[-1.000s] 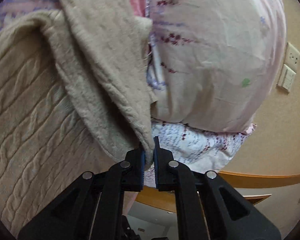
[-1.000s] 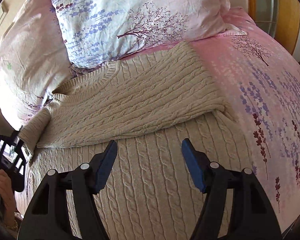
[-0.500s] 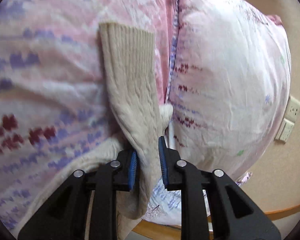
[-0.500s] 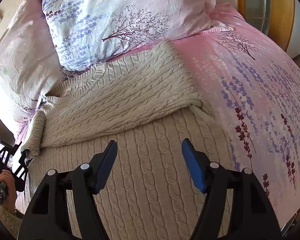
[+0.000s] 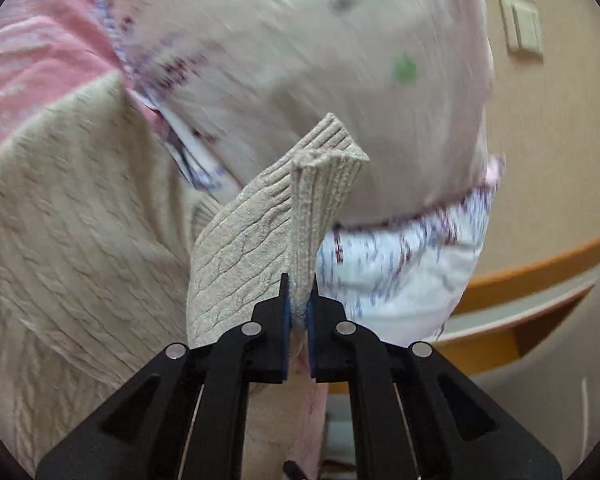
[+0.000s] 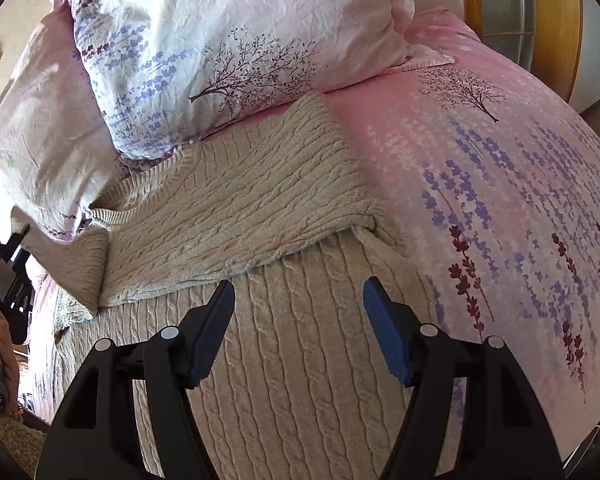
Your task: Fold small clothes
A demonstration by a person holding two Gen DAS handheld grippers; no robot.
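A beige cable-knit sweater (image 6: 236,216) lies on a pink floral bedspread (image 6: 500,160), one sleeve folded across the chest. My left gripper (image 5: 299,300) is shut on the other sleeve (image 5: 284,216) near its ribbed cuff and holds it lifted off the bed; this sleeve also shows at the left of the right wrist view (image 6: 80,264), stretched towards the left gripper (image 6: 4,248). My right gripper (image 6: 300,312) is open and empty, hovering above the sweater's lower body.
Two floral pillows (image 6: 220,48) lie at the head of the bed just beyond the sweater. A wooden bed frame (image 6: 556,8) stands at the back right. A beige wall with switches (image 5: 520,12) is behind the left gripper.
My left gripper has swung the held sleeve up and round, so the cuff now stands up before the pillow. The right gripper stays open and has drifted slightly.
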